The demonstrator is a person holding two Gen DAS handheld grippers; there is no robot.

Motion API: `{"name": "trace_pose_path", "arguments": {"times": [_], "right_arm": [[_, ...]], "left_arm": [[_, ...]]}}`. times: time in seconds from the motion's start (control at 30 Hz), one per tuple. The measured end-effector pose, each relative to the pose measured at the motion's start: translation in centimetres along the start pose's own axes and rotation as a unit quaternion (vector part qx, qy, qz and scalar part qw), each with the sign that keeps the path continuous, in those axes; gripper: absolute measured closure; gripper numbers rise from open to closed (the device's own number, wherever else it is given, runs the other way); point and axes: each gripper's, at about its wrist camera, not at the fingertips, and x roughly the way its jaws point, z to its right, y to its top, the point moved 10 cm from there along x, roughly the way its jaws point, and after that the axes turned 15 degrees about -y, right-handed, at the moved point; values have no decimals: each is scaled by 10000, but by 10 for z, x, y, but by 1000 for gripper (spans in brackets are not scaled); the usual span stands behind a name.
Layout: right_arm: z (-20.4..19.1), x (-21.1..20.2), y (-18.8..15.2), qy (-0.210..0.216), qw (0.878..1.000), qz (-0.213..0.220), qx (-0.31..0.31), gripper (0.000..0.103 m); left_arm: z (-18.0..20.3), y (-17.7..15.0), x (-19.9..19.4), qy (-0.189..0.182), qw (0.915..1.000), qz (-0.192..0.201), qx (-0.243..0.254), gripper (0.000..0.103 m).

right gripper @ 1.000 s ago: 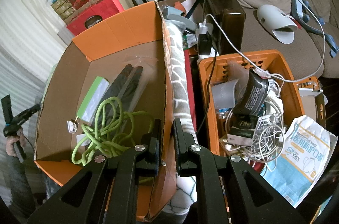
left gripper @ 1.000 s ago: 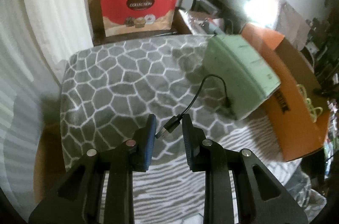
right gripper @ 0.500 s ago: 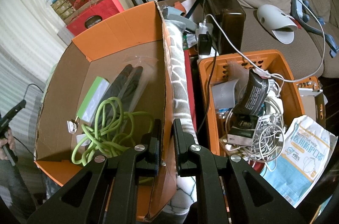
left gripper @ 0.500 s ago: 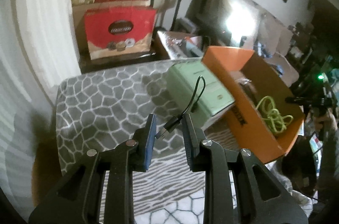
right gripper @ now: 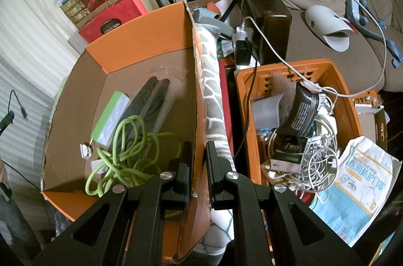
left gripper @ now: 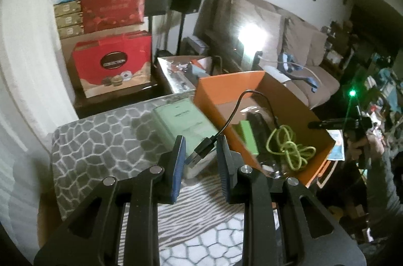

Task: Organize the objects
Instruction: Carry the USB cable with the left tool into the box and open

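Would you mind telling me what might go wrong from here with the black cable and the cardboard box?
1. The left gripper holds the black USB cable only by its plug, so it may slip out.
2. Its dangling end could snag the orange cardboard box rim.
3. Dropped inside, it may tangle with the green cord.

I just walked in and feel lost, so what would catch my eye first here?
The orange cardboard box stands out, with a bright green cord tangled inside. The left gripper holds a black USB cable near it, while the right gripper pinches the box's wall.
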Motion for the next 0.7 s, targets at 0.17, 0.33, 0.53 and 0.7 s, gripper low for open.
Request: {"name": "trace_pose_path", "arguments": {"times": [0.17,0.33,0.53,0.7], "right_arm": [[-2,0,0,3,10000,-4,3,94],[-2,0,1,2,10000,-3,4,94],[-2,0,1,-4,10000,-4,0,94],[-1,0,1,-2,10000,-3,3,94]], "left_arm": [[20,1,26,-88,9999,-114,42,80],[38,2,58,-183,9995,-233,81,80],[50,6,93,-170,9992,-363,38,80],[57,6,118,-122,9987,-495,7,80]]}}
